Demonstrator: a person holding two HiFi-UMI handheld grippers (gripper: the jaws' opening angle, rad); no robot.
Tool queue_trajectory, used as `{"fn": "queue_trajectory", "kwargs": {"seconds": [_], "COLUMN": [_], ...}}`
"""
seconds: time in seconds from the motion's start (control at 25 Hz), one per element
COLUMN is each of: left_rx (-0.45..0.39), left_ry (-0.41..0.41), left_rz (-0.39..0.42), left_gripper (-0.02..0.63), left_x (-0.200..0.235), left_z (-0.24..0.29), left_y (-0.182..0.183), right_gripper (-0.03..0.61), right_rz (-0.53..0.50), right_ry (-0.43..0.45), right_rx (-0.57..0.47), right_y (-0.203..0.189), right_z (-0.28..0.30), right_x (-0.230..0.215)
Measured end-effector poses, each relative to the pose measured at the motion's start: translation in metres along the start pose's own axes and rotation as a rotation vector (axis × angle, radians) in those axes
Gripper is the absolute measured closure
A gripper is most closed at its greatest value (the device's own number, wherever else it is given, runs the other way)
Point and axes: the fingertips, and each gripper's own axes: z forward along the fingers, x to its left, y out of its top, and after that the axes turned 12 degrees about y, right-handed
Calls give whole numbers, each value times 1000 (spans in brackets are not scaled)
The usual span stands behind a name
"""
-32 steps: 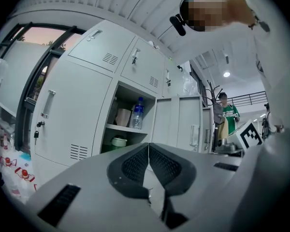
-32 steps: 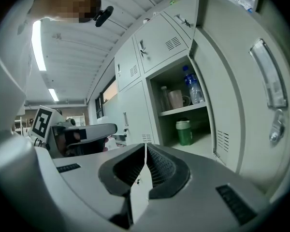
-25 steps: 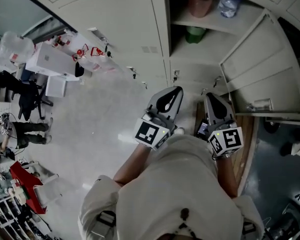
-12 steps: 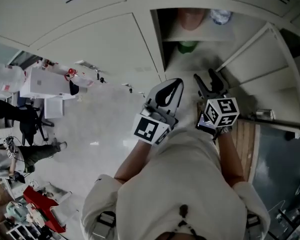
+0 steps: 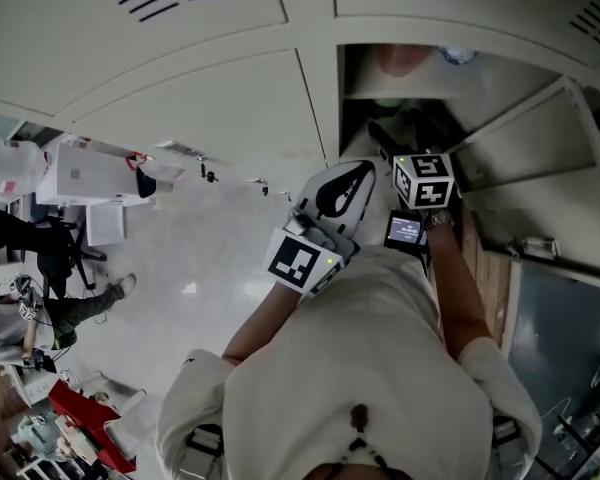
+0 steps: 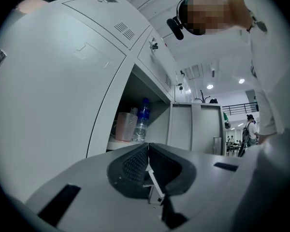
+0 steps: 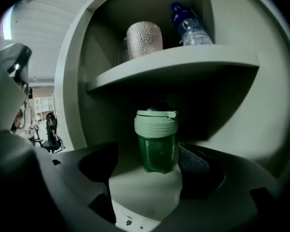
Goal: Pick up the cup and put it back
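Green cup point(image 7: 156, 149) stands between the fingers point(image 7: 199, 170) of the right gripper point(image 7: 149, 167), just opened wide.

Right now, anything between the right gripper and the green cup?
Nothing visible. The right gripper, jaws just opened, touching nothing, faces the green cup head-on, bare shelf floor between. The pink cup and bottle sit on the shelf above.

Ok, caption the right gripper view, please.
Right tongs, just opened and empty, face a green lidded plastic cup on the lower locker shelf.
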Motion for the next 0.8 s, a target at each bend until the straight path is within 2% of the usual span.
{"fn": "queue_trajectory", "kwargs": {"seconds": [0.2, 0.32, 0.56, 0.8], "left_rx": [28, 42, 53, 55], "left_ry": [-53, -64, -43, -41], "left_rz": [19, 29, 25, 27], "left_gripper": [604, 604, 604, 604], "left_x": [-1, 0, 11, 11], "left_z": [2, 0, -7, -14], "left_y": [-9, -12, -16, -18], "right_gripper": [221, 221, 221, 222], "right_rz": [26, 18, 4, 1], "right_ry": [-51, -47, -63, -99], "right_rx": [-22, -30, -44, -120], "right_y": [0, 2, 3, 9], "right_z": [25, 36, 49, 54], "right_x": [-21, -24, -30, -37]}}
